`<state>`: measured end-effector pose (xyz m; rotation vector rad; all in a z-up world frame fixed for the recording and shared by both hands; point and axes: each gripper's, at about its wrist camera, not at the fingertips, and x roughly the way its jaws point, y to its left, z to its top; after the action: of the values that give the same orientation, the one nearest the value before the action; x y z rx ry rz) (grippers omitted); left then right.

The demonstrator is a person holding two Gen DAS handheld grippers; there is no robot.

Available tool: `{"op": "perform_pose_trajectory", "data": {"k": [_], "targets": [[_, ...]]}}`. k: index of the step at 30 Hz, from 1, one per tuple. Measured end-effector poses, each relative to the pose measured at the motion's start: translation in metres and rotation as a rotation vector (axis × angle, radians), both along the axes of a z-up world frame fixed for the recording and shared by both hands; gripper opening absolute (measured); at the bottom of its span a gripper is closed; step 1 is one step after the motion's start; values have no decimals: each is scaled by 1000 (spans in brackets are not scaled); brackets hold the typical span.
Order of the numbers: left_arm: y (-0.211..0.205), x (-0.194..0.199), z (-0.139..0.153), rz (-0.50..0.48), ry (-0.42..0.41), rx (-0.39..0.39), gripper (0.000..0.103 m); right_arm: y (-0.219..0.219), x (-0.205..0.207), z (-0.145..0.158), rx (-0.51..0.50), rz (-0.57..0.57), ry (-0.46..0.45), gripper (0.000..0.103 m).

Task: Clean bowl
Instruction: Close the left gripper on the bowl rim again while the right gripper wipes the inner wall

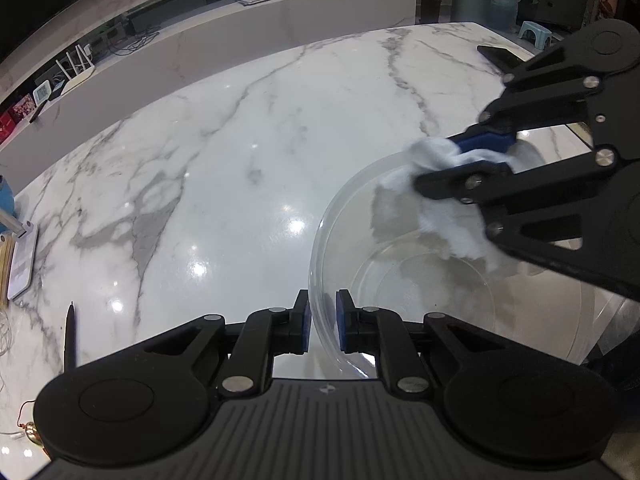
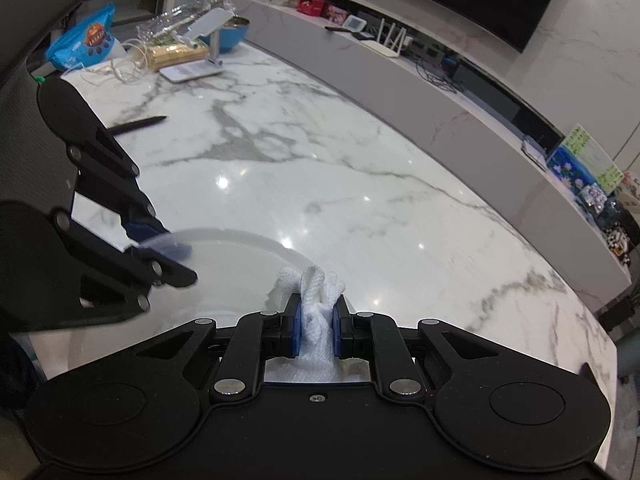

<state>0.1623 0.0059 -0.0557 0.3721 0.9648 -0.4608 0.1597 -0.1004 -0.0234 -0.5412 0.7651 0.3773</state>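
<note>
The left gripper [image 1: 323, 322] is nearly closed, its two blue pads [image 1: 306, 326] pinching the near rim of the clear bowl [image 1: 404, 280], one pad outside the wall and one inside. The bowl stands on the marble table [image 1: 240, 160], toward the right of the left wrist view. From the right wrist view the same gripper [image 2: 168, 246] comes in from the left, clamped across the rim of the bowl [image 2: 236, 256].

The right gripper [image 2: 316, 326] is squeezed tight on a white cloth [image 2: 316, 300]; the fabric bunches up between its blue pads [image 2: 296, 328] and pokes out beyond the tips. In the left wrist view this gripper [image 1: 472, 156] reaches in from the right, and the cloth [image 1: 404, 184] it holds lies against the far inner wall of the bowl, draping down inside.

The bowl's right side is hidden behind the right gripper's black linkage, and its near edge is cut off by the left gripper's body. Since the bowl is transparent, its outline is faint in the right wrist view, and part of it is covered by the gripper body there. How much cloth hangs below the right gripper cannot be made out.

A black pen [image 1: 70, 336] lies on the table at the left, well apart from the bowl. A dark phone [image 1: 498, 56] lies near the table's far right edge.
</note>
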Motion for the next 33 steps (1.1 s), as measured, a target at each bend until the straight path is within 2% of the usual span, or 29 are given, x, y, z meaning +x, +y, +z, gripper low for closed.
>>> {"op": "perform_pose_trajectory", "data": {"k": [18,22,26,33], "targets": [[-7,-8,4,-9,-11,13,12,-17,-32,3,-40,-11,26,12],[-10,-17,16,-10,-78,-5,11,-19,-28,5,-27,-20,10,12],[-13,-19,22,-9,-168,28,9,-17,-27,7,-12,-16,4,12],[-14,-18,24,-4,-213,44,9,-12,-26,2,-34,4,39,12]]}}
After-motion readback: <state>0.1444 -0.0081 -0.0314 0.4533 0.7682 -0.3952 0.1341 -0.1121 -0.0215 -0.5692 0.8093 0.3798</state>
